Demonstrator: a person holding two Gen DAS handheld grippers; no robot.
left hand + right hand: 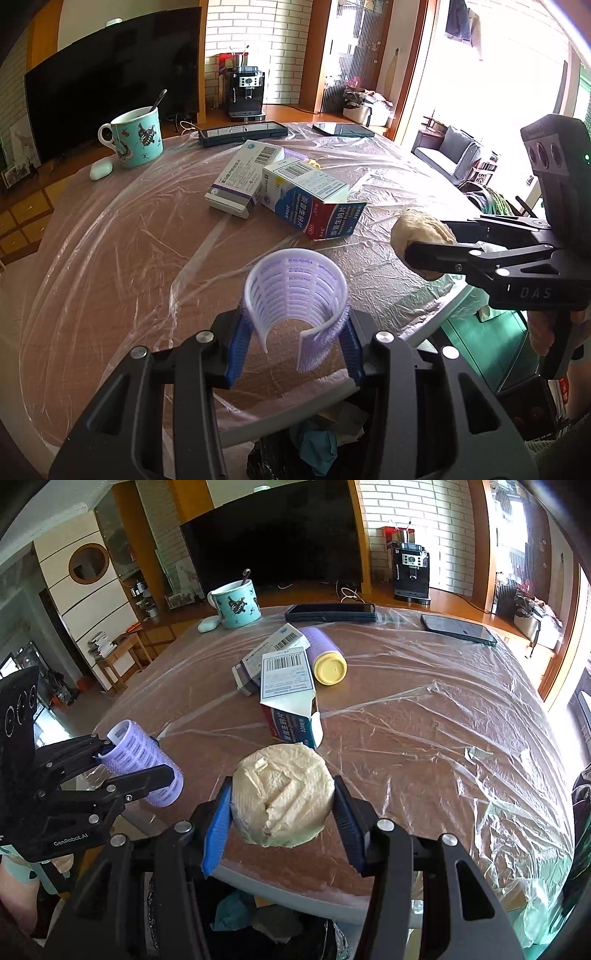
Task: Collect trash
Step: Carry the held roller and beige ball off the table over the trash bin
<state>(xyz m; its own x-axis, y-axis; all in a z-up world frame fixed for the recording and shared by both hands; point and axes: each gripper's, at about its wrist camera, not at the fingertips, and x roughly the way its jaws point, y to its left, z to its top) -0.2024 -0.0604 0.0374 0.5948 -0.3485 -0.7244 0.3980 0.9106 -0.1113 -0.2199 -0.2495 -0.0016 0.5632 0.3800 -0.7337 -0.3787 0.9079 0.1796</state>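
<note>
Midway, I judge: my left gripper point(295, 332) fingers clamp a purple hair roller point(297, 291); my right gripper point(282, 812) fingers clamp a crumpled tissue wad point(282, 794); both hang over the trash bag point(258, 923); two boxes point(291, 188) wait on the surface point(129, 258).

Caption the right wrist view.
Right gripper clamps a tissue wad over the trash bag; left gripper holds a hair roller.

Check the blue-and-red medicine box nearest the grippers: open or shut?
Open. The blue-and-red cardboard medicine box lies on its side with an end flap hanging out; in the left wrist view its flap stands up. Contents: cannot tell.
</note>
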